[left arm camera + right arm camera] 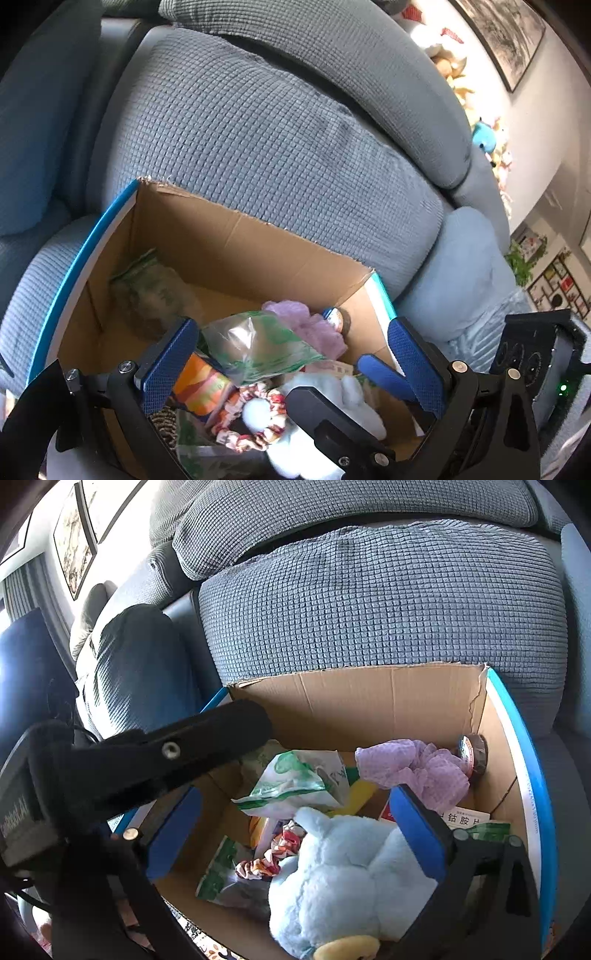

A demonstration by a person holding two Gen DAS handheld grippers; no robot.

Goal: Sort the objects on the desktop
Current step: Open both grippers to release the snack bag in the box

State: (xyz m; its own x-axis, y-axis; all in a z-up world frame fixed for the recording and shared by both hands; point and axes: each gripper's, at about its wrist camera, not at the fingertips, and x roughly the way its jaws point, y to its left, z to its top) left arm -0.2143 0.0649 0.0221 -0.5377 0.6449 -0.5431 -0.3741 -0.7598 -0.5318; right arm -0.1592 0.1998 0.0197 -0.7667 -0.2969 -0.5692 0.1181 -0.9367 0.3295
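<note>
Box (369,698) sits on the sofa as my catch-all — the blue plush toy (347,878) lies inside. Both tools, left (291,354) and right (295,834), hang spread wide over it, pinching nothing.

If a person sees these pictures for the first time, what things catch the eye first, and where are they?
The open cardboard box on the grey sofa draws the eye first. Inside it, a pale blue plush toy lies at the near side, between the open right gripper's fingers. A lilac cloth sits in the far right corner, beside a roll of tape.
</note>
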